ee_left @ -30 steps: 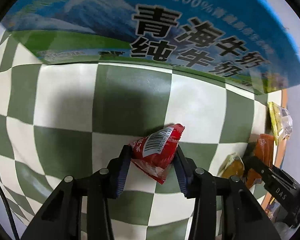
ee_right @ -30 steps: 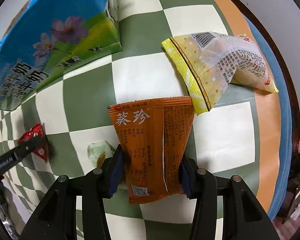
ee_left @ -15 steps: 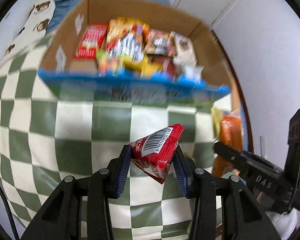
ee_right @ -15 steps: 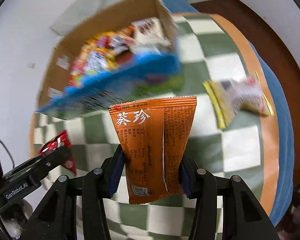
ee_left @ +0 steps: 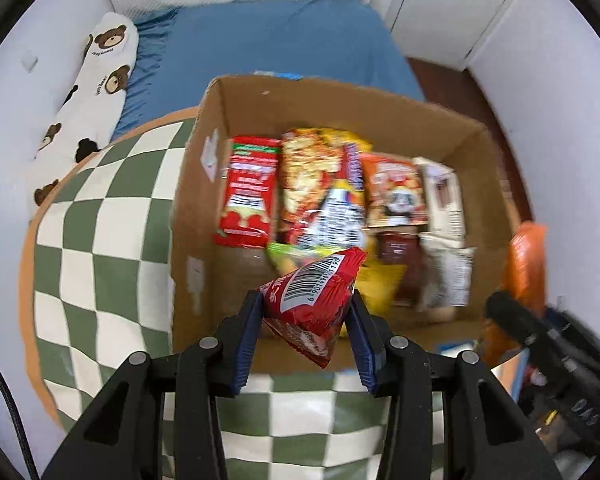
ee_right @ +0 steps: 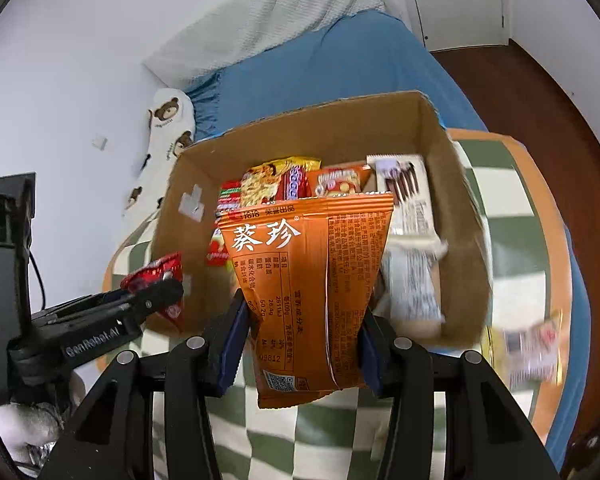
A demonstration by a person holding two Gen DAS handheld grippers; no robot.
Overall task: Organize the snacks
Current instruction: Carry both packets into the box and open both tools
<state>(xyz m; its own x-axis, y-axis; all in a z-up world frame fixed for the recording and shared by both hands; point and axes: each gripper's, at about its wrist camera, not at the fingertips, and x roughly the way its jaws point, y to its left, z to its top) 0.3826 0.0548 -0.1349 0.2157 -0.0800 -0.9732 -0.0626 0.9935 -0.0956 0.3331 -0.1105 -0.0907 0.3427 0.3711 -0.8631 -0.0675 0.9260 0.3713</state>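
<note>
My left gripper (ee_left: 305, 312) is shut on a small red snack packet (ee_left: 314, 296) with a barcode, held above the near wall of an open cardboard box (ee_left: 196, 200). The box holds several snack packs. My right gripper (ee_right: 302, 322) is shut on an orange seed packet (ee_right: 308, 280), hanging upright over the box's (ee_right: 172, 208) near edge. In the right wrist view the left gripper (ee_right: 156, 294) shows at the left with the red packet (ee_right: 160, 276). The right gripper's arm and the orange packet (ee_left: 526, 260) appear blurred at the right of the left wrist view.
The box stands on a round table with a green-and-white checked cloth (ee_left: 100, 248). A yellow-edged snack bag (ee_right: 532, 348) lies on the cloth right of the box. Behind are a blue bed (ee_left: 276, 44), a bear-print pillow (ee_left: 88, 92) and white walls.
Both grippers have risen from just above the cloth to above the box rim, carrying their packets. The box's printed side gave way to a view into its open top.
</note>
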